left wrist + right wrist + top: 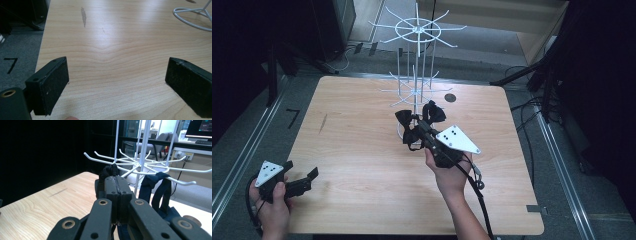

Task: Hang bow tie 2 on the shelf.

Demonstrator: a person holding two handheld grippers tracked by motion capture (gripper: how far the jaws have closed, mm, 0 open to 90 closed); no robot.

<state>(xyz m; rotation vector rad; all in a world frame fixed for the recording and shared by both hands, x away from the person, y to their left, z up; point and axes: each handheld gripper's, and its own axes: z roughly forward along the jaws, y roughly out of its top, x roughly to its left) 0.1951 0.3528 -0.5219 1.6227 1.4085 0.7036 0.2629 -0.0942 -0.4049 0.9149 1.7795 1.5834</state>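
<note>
A white wire rack [417,31] with two tiers of hooks stands at the table's far middle. My right gripper [419,126] is at its lower tier, shut on a dark bow tie [404,120]. In the right gripper view the jaws are pressed together with dark fabric [109,171] bunched at their tips, in front of the rack's hooks [140,167]. A second dark bow tie [435,111] hangs right beside it, its navy strap [155,190] looped over a hook. My left gripper [303,169] rests open near the front left corner, nothing between its pads [53,85].
The wooden table [362,165] is bare around the left gripper. The rack's round wire base [192,15] lies ahead and to the right of that gripper. A small dark disc [450,97] sits on the table right of the rack. Cables and dark frames surround the table.
</note>
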